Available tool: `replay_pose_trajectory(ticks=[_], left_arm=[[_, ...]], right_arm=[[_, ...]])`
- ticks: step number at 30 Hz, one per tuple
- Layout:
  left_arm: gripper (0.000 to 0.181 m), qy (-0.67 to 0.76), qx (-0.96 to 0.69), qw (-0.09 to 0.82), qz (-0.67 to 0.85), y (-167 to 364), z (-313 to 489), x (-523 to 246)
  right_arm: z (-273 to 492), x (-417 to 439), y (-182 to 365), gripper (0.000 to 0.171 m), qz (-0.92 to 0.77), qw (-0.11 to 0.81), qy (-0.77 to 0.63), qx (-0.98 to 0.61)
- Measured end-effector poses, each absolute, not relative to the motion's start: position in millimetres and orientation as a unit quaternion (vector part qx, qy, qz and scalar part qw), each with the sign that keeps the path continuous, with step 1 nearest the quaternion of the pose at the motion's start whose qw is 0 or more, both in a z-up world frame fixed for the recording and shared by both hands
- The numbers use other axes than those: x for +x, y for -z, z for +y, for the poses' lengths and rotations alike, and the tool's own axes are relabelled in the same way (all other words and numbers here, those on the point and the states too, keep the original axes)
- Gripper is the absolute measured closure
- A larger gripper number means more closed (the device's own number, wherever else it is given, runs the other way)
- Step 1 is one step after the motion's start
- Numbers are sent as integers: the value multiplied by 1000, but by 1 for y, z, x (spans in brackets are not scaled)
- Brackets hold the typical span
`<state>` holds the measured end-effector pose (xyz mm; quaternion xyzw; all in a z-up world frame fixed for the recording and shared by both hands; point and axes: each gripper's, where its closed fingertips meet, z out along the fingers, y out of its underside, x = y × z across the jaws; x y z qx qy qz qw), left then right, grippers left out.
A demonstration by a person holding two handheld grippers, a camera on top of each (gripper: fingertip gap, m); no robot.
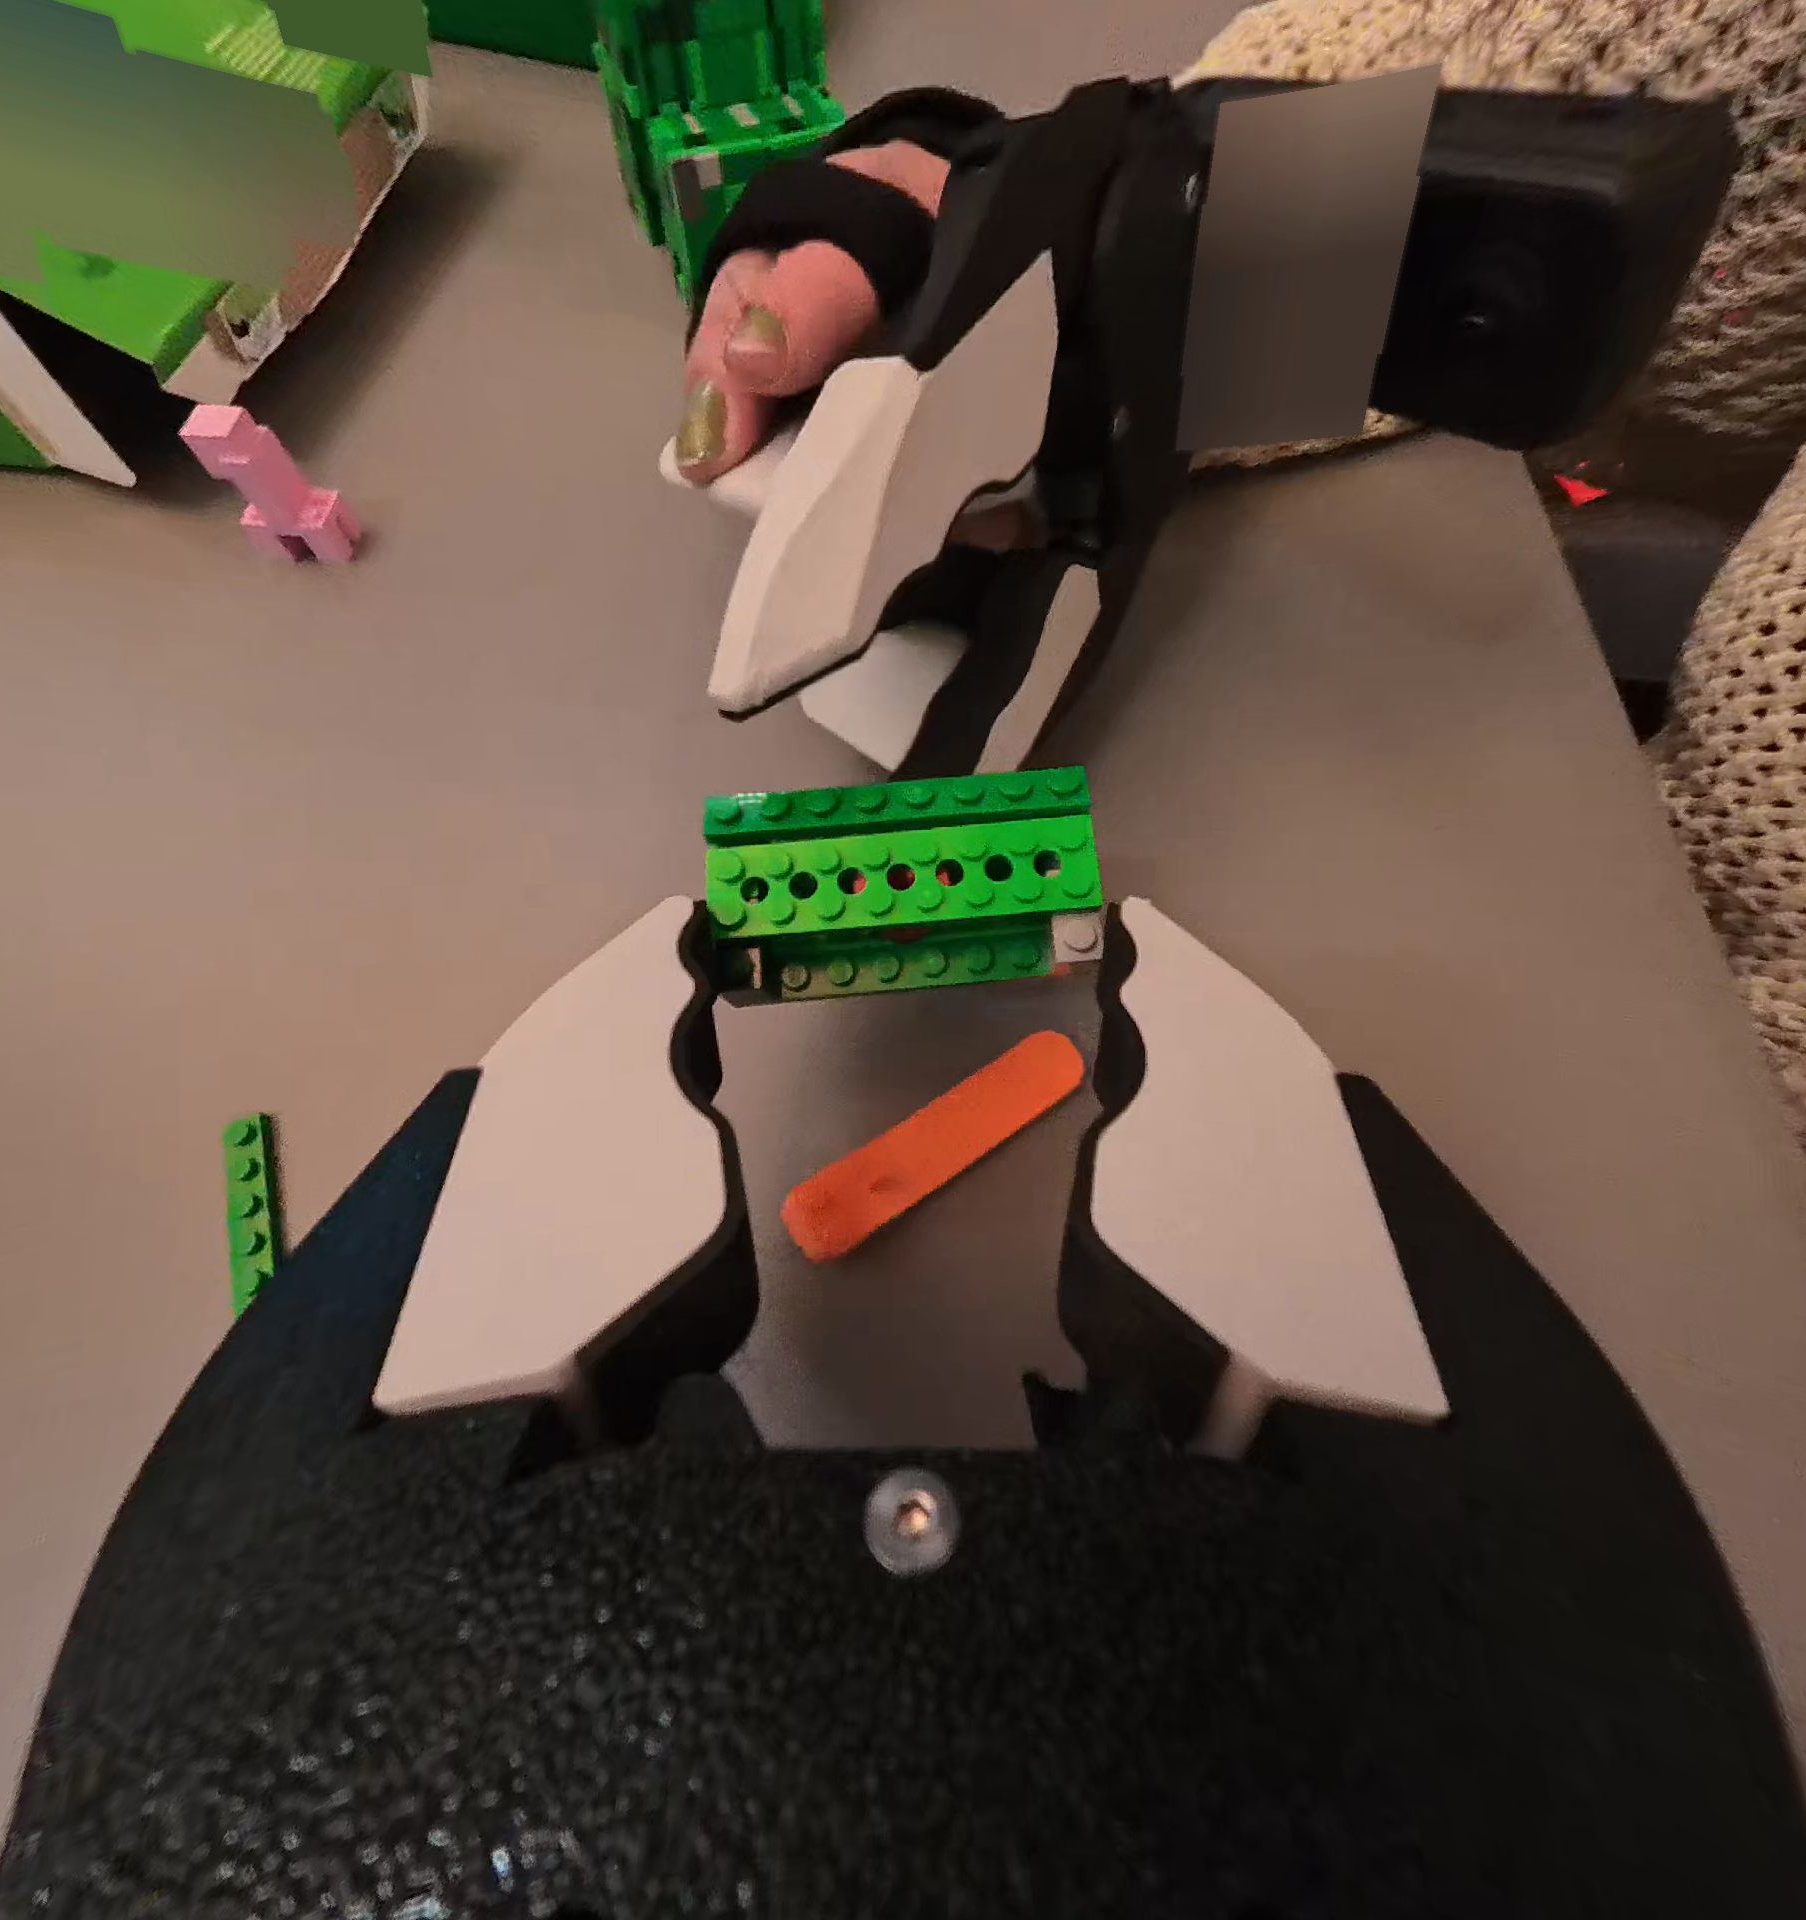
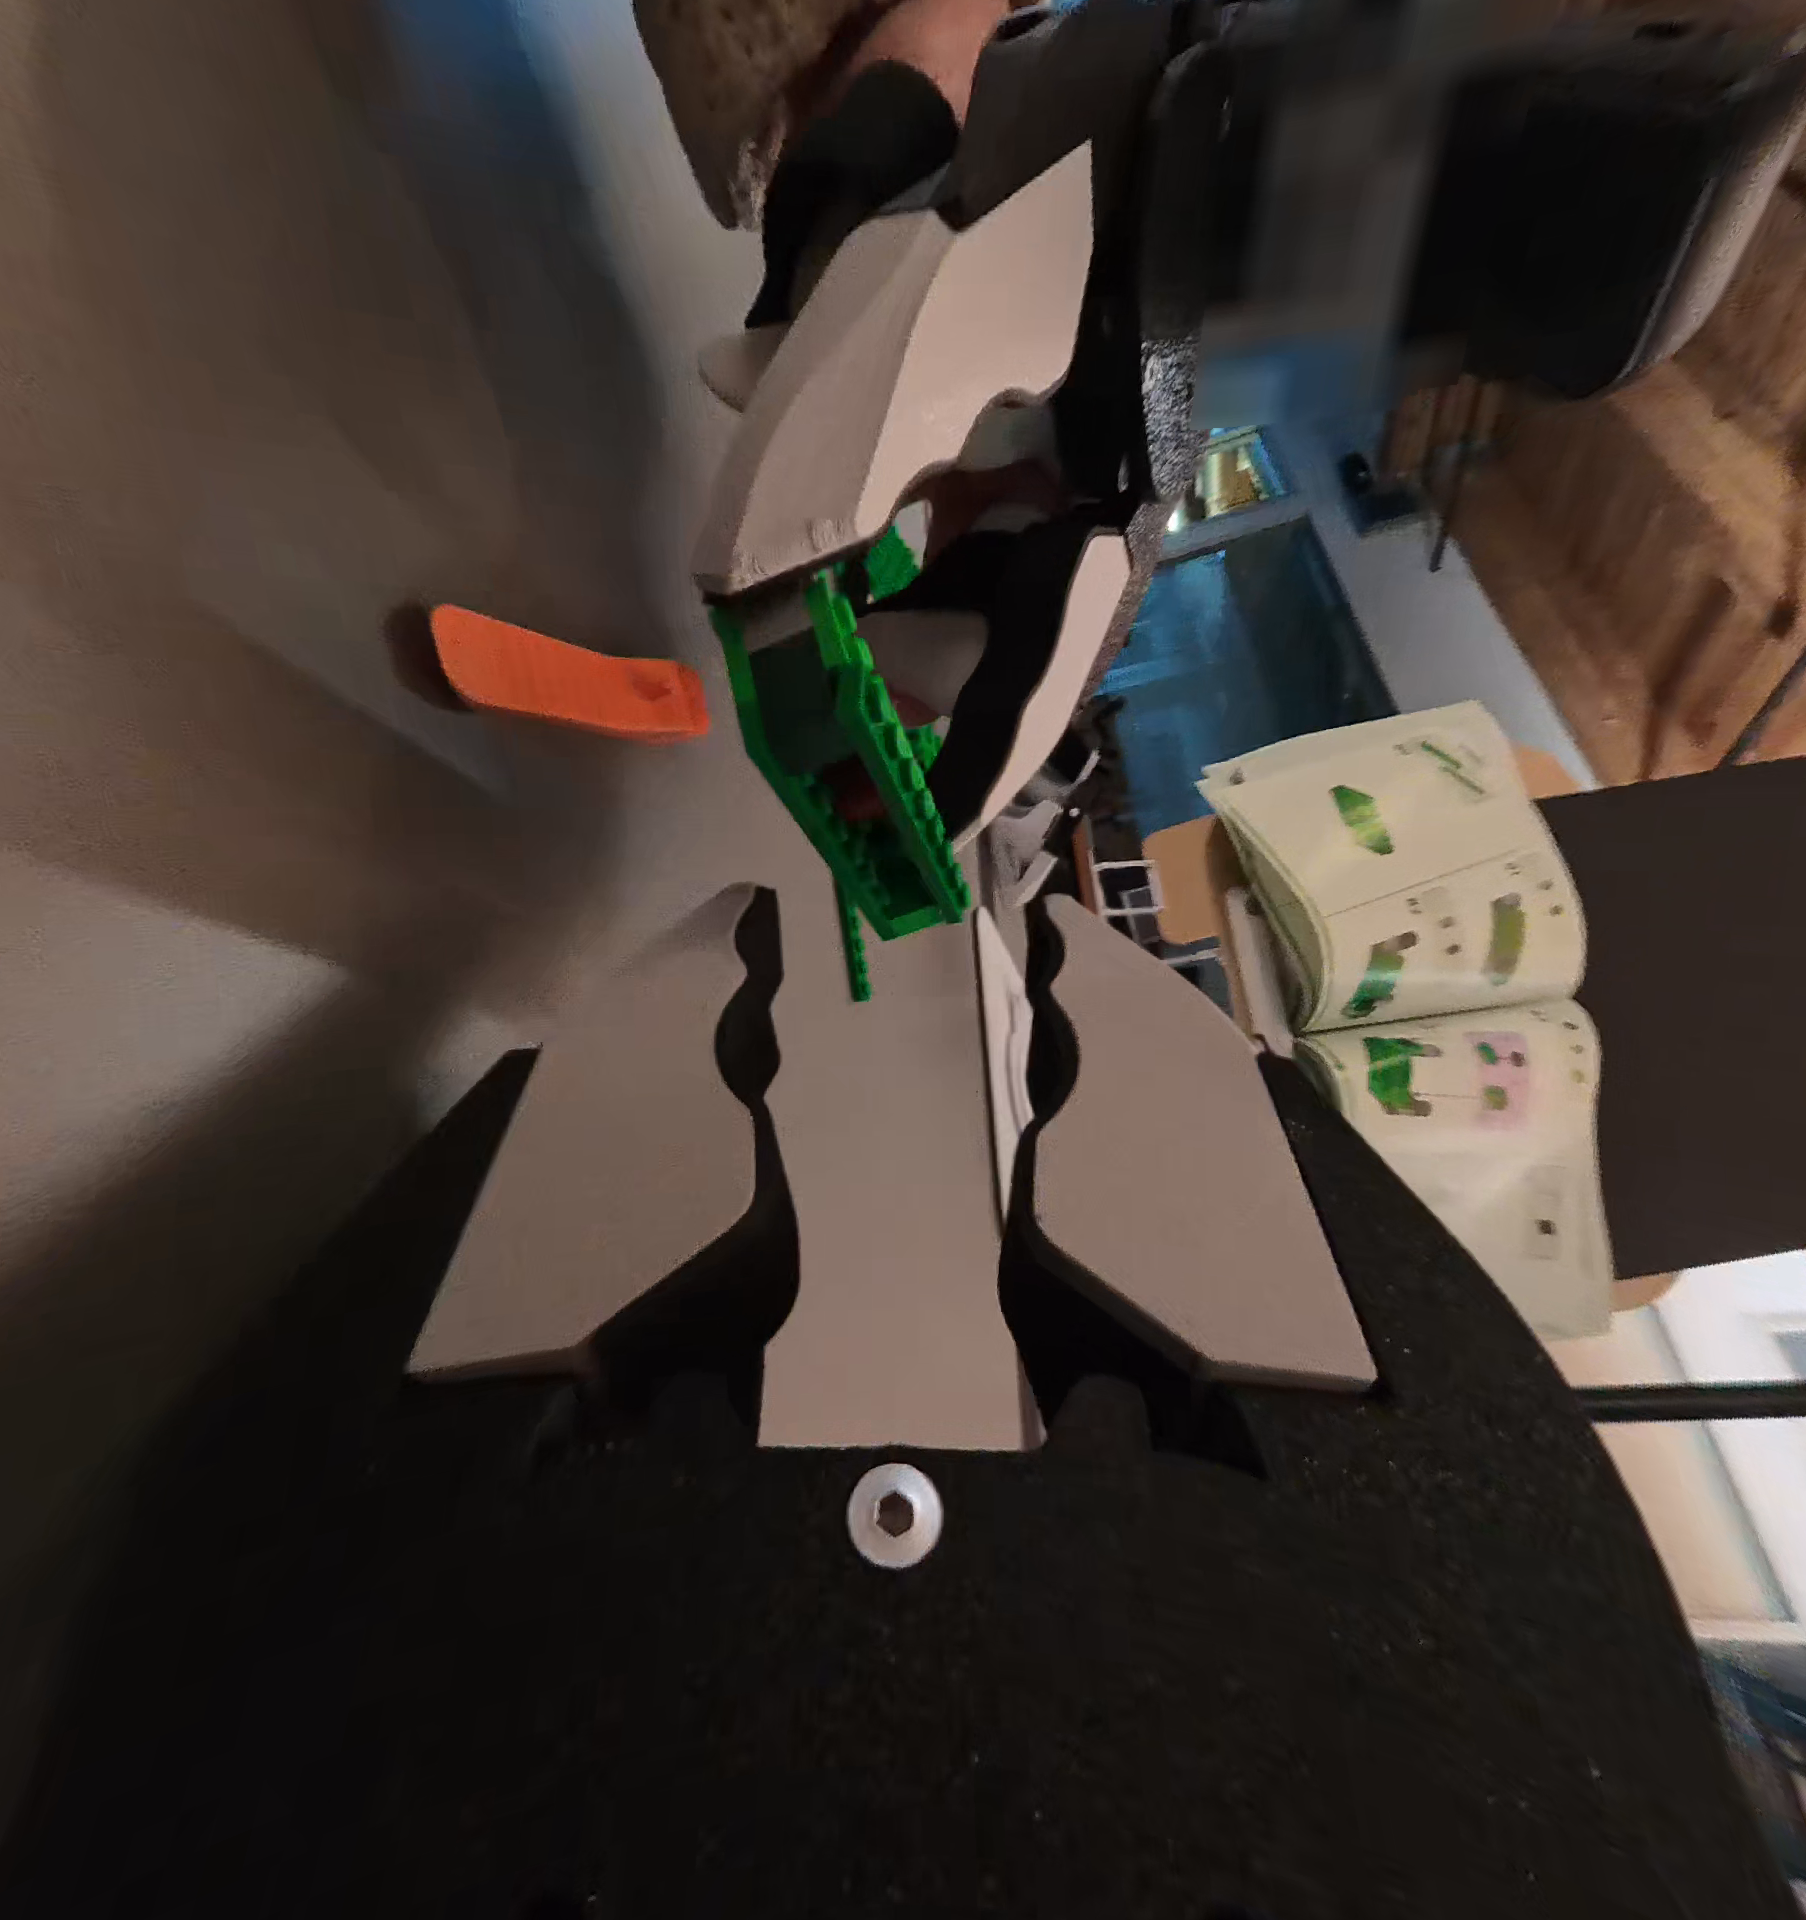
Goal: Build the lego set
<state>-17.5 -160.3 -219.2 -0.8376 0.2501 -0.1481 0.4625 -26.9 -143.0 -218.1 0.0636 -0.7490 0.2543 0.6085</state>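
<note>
My left gripper (image 1: 904, 920) is shut on a green lego assembly (image 1: 899, 894), with one fingertip at each end, just above the grey table (image 1: 359, 831). The assembly has a studded top and a row of holes. In the right wrist view the assembly (image 2: 857, 790) hangs tilted between the left gripper's fingers (image 2: 826, 468). My right gripper (image 2: 904, 909) is open and empty, its tips just short of the assembly. In the left wrist view the right gripper (image 1: 816, 717) hovers right behind the assembly, held by a gloved hand (image 1: 805, 260).
An orange brick separator (image 1: 930, 1143) lies on the table under my left gripper. A thin green plate (image 1: 250, 1205), a pink lego figure (image 1: 265, 488), an open green box (image 1: 99, 312) and a green build (image 1: 722, 135) are further left and back. An instruction booklet (image 2: 1418, 987) lies open. A knit blanket (image 1: 1761, 727) borders the table's right edge.
</note>
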Motion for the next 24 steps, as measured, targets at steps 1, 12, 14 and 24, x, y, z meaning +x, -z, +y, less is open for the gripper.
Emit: replay_pose_trajectory(ticks=[1, 12, 14, 24], left_arm=[[111, 150, -837, 462, 253, 219, -161, -16], [111, 173, -832, 458, 262, 219, -163, -6], [111, 173, -831, 457, 264, 219, -163, -5], [111, 177, -836, 446, 268, 225, -164, -2]], right_arm=[[-144, -26, 217, 130, -745, 614, -253, 69], [-146, -25, 218, 146, -731, 641, -211, 96], [-147, -24, 220, 150, -732, 640, -207, 104], [-149, -20, 226, 152, -745, 629, -173, 139]])
